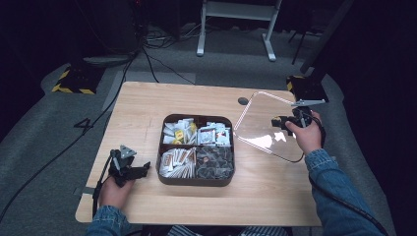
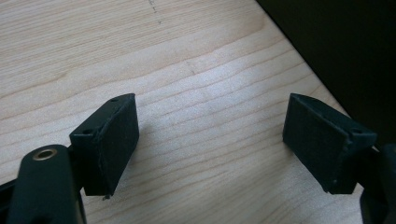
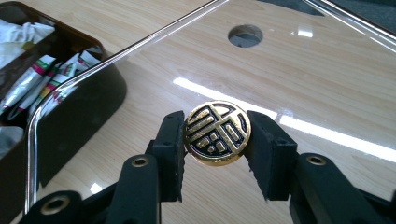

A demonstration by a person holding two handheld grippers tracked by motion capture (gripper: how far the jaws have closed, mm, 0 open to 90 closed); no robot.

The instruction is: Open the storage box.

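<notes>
Right gripper view: clamped on gold knob (image 3: 216,132) of clear lid (image 3: 327,79), held tilted beside box (image 1: 196,150); keep grip firm, lower level w/o clipping rim; left gripper (image 2: 210,144) wide, idle.

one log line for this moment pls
right gripper: shut on gold knob of clear lid, lid held tilted right of box | left gripper: open, over bare table | compartment box: uncovered

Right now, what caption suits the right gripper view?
Right gripper clamps the gold knob of a clear lid beside the open snack box.
</notes>
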